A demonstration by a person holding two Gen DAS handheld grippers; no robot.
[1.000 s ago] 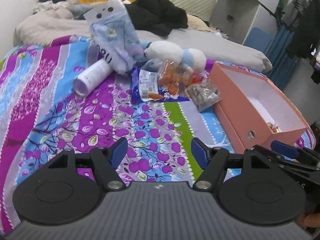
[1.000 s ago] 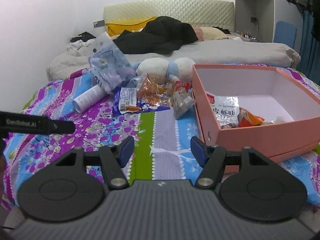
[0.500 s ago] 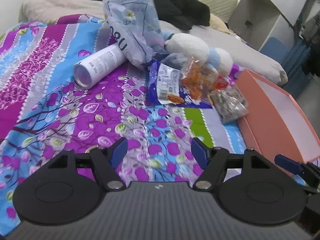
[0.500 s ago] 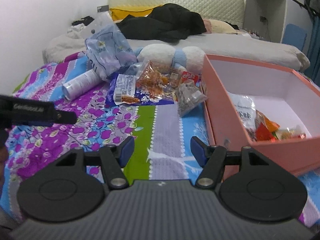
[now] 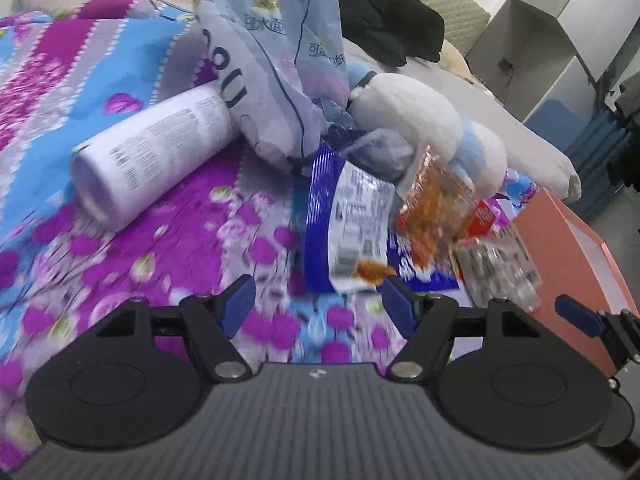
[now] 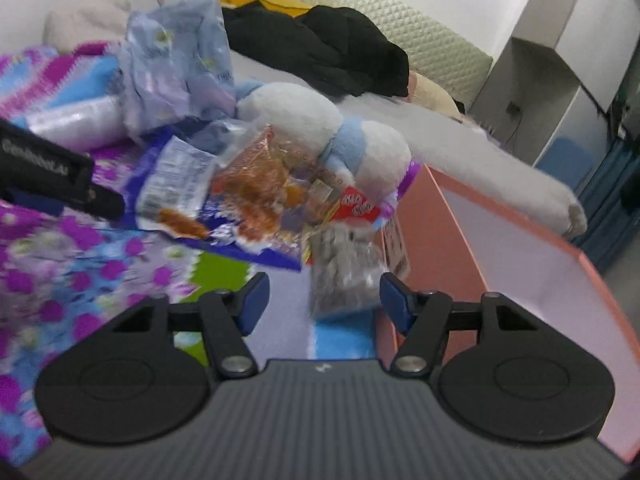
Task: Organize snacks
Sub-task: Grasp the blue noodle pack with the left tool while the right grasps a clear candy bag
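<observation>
Crinkly plastic everywhere: the blue-and-white snack packet [image 5: 352, 220] lies centre frame on the bed, just ahead of the left tongs [image 5: 318, 304], spread wide and empty. Right tongs [image 6: 320, 300], released too, face the grey packet [image 6: 344, 276] beside the pink box [image 6: 432, 248]. Light, floppy, slippery; I'd pinch an edge seam.

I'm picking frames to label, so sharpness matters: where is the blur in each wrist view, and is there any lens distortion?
Left wrist view: the bedspread and clear snack packet near the fingers smear, the white tube is crisper. Right wrist view: blur throughout, the grey snack bag soft. Both: fisheye bending at the edges, grippers sharp.
</observation>
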